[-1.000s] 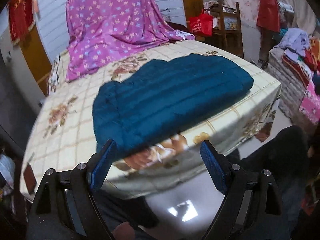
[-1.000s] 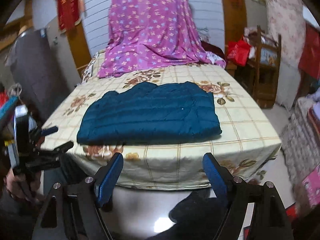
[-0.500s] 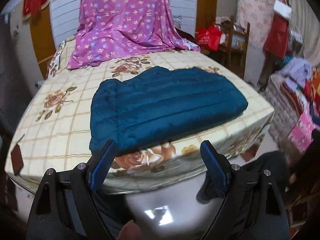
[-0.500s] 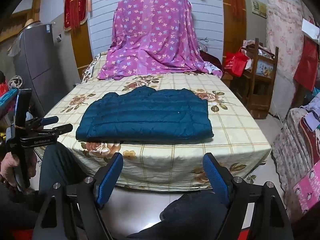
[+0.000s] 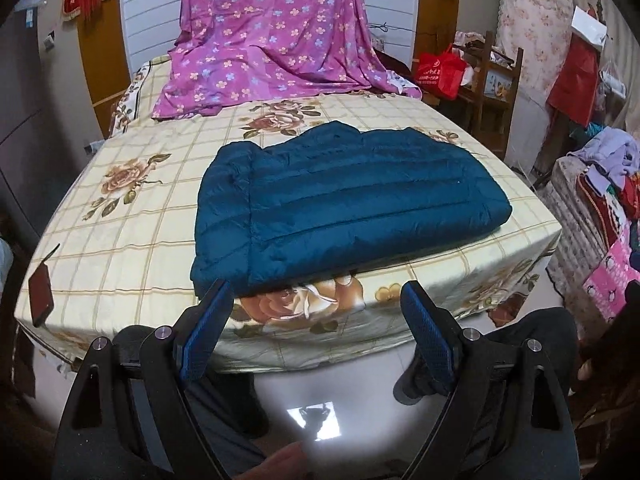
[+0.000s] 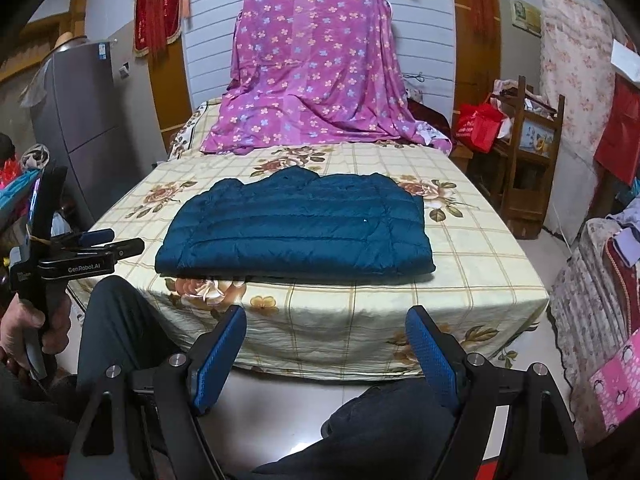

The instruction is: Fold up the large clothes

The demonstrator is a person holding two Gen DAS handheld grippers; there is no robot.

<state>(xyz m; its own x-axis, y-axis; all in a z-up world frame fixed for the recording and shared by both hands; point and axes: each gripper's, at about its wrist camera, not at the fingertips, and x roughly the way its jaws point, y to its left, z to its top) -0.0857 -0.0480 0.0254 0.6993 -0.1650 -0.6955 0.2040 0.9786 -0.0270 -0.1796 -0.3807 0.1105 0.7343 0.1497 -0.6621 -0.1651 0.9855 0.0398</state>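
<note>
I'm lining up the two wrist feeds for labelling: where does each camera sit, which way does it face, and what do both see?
Left wrist: on the left gripper, off the bed's foot, facing the jacket and purple sheet; open blue fingers, dark trousers and a fingertip show.
Right wrist: on the right gripper, farther back, facing the same way; its open fingers, the person's legs, and the left gripper in a hand show.
Shared: jacket, bed, purple sheet, red bag.

"GenRobot.AI" in white on the black body of the left gripper (image 6: pixel 110 244), right wrist view. White print on red bag (image 5: pixel 436 70) and gold characters on red banner (image 6: pixel 156 12): too small to read.
</note>
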